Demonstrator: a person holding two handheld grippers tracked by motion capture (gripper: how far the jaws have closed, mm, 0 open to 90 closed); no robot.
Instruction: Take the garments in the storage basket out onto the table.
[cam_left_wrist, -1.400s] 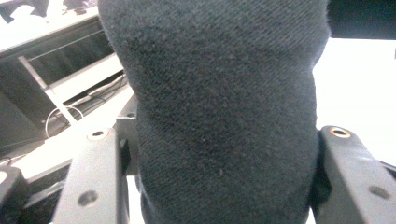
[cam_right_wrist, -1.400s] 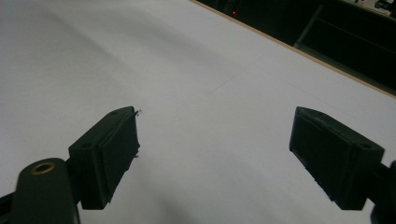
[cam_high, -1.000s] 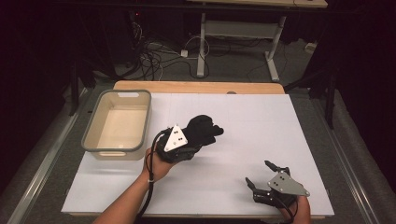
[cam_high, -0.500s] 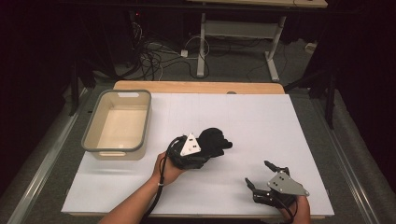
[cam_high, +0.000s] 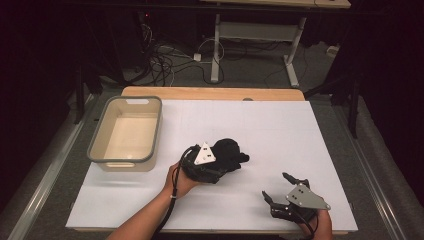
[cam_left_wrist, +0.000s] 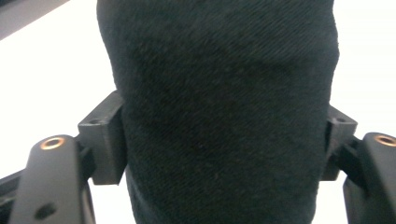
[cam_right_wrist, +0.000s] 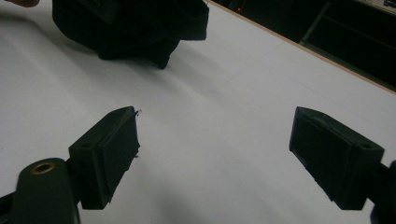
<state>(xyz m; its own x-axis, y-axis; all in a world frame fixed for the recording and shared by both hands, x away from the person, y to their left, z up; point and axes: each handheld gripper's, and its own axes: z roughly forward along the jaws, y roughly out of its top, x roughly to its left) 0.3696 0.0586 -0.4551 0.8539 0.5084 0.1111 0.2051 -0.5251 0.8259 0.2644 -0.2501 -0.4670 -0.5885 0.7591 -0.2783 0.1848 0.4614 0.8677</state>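
High view overhead; tool views close, sharing black cloth (cam_high: 227, 152).

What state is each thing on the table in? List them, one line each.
Bin: upright, empty.
Black cloth: bunched up, lying on the white table, between the left gripper's jaws.
Left gripper: jaws have just been opening around the cloth.
Right gripper: open, empty, low over the table.

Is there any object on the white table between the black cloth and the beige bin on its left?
Nothing visible. In the high view only bare white table lies between the black cloth, which sits between the left gripper jaws, and the beige bin.
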